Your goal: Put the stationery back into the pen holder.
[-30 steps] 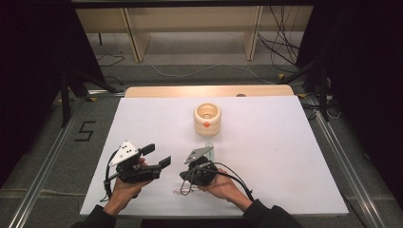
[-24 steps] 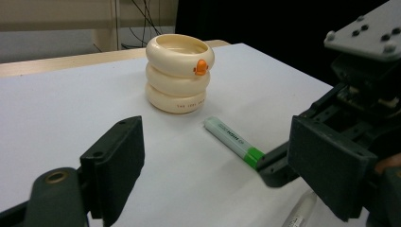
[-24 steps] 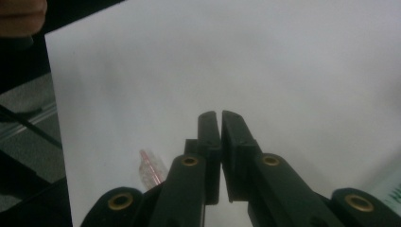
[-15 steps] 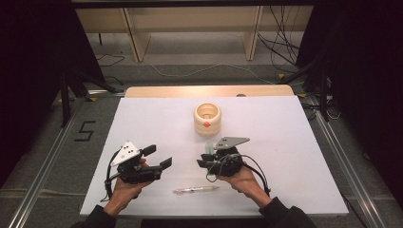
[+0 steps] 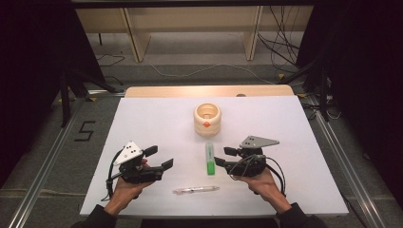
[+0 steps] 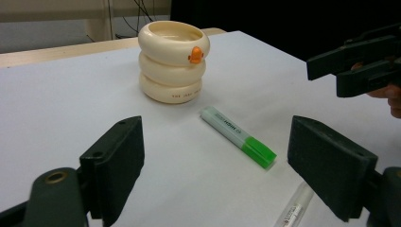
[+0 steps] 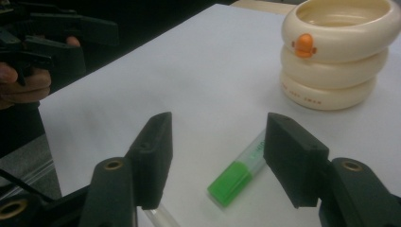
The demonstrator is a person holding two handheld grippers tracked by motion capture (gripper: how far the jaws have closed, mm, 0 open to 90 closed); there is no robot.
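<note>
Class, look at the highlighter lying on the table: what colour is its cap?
Bright green, on the highlighter; clearest in the left gripper view.

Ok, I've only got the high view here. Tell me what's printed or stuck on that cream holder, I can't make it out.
Observer: In the left gripper view the cream holder is three stacked rings, with a small orange duck-like figure on the top ring.
Operator: Now the green highlighter. Give me its details.
Observer: The green highlighter has dark lettering along its pale barrel; I can't read it. Its green cap end points away from the holder.
Operator: Check the right gripper's jaws for me.
Observer: In the right gripper view the right gripper has its jaws apart and holds nothing; the highlighter's green end lies on the table in the gap between them.
</note>
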